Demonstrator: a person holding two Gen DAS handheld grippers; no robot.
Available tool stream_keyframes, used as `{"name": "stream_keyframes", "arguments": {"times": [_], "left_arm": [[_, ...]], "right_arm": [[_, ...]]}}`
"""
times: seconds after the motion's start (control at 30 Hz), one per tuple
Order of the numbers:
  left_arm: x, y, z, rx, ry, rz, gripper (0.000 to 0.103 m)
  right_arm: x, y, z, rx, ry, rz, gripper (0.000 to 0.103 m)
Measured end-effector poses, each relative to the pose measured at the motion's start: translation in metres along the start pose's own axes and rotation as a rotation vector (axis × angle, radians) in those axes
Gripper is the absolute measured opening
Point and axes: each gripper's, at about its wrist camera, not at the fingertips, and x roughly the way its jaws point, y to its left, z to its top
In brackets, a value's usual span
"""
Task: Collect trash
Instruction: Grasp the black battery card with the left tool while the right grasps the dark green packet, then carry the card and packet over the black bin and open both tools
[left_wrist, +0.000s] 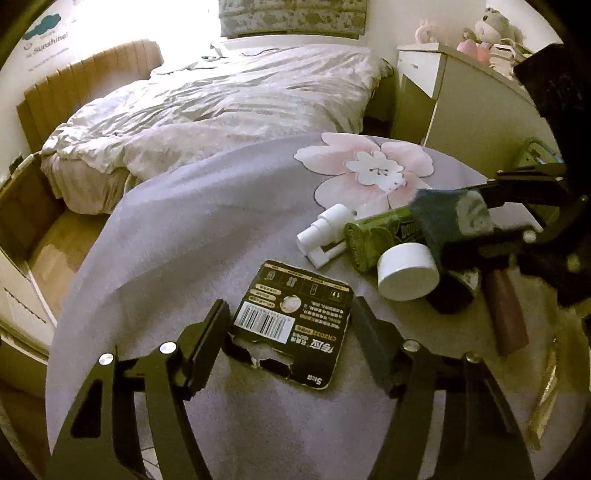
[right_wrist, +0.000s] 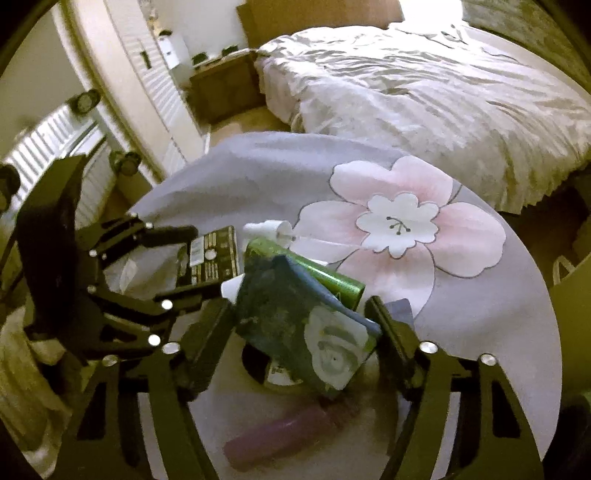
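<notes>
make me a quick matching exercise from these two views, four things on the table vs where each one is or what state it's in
Things:
1. black card
2. blue packet
3. white cap
4. pink tube

Places/states:
A. lying nearest the right wrist camera, below the packet
B. torn along one edge, between the left gripper fingers
C. between the right gripper fingers
D. round, beside the green tube

Pairs: 1-B, 2-C, 3-D, 4-A

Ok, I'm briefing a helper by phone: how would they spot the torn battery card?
Find the round table with the pink flower cloth, beside the bed. The battery card lies flat near its middle, between the left hand-held gripper fingers: black, barcoded, its near edge ripped open.
</notes>
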Motion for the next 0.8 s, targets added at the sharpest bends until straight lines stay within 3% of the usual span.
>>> {"name": "stream_keyframes", "arguments": {"times": [0.03, 0.07, 0.33, 0.5, 0.8], "left_arm": [[-0.001, 0.0, -0.001, -0.003, -0.002, -0.002, 0.066], [-0.001, 0.002, -0.001, -0.007, -0.003, -0.006, 0.065], [-0.018, 0.001, -0.008, -0.083, -0.04, -0.068, 0.065], [-0.049, -0.009, -0.009, -0.118, -0.1, -0.086, 0.065], [-0.098, -0.073, 0.017, -0.054, -0.216, -0.122, 0.065]], "right_arm": [[-0.003, 0.0, 0.0, 0.006, -0.009, 0.002, 0.051], [-0.009, 0.0, 0.0, 0.015, -0.019, -0.006, 0.029], [-0.036, 0.0, -0.016, 0.051, -0.074, -0.001, 0.024], [-0.065, -0.002, -0.028, 0.115, -0.161, 0.028, 0.024], [-0.133, -0.026, -0.065, 0.247, -0.334, 0.01, 0.024]]}}
